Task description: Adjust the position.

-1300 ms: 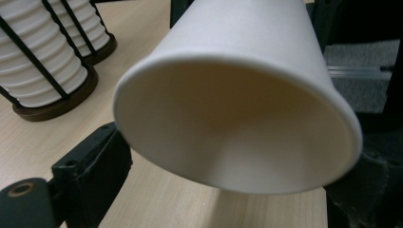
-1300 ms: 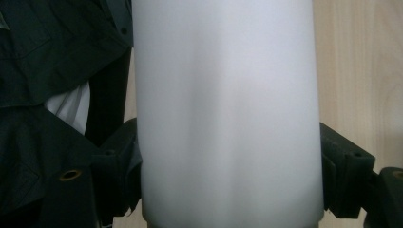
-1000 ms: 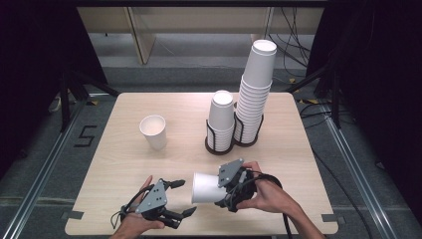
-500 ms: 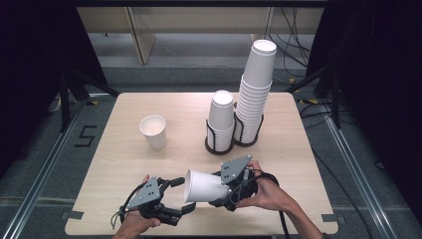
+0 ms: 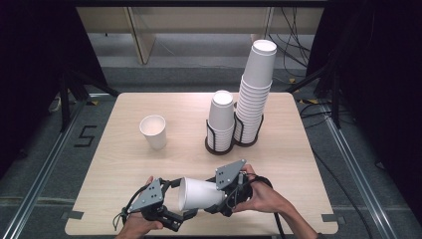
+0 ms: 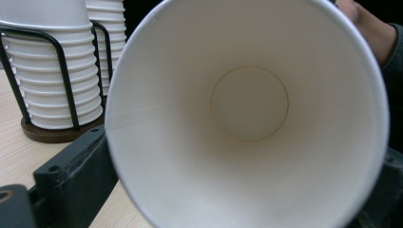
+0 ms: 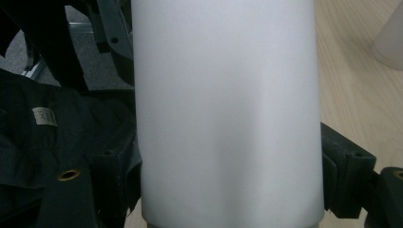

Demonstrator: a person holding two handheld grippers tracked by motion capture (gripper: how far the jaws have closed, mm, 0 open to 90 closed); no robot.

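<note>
I have the paper cup [image 5: 199,194] lying sideways above the near table edge, my right gripper [image 5: 224,196] clamped on its base end. My left gripper [image 5: 181,201] has just been opening, its jaws now wide around the rim, not pressing. The handover is under way; setting the cup down remains.

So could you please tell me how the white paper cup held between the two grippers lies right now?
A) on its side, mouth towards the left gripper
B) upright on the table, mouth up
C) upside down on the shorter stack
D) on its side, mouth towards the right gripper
A: the cup lies sideways with its open mouth facing the left gripper, whose own view looks straight into it, while the right gripper clamps its narrower base end.
</note>
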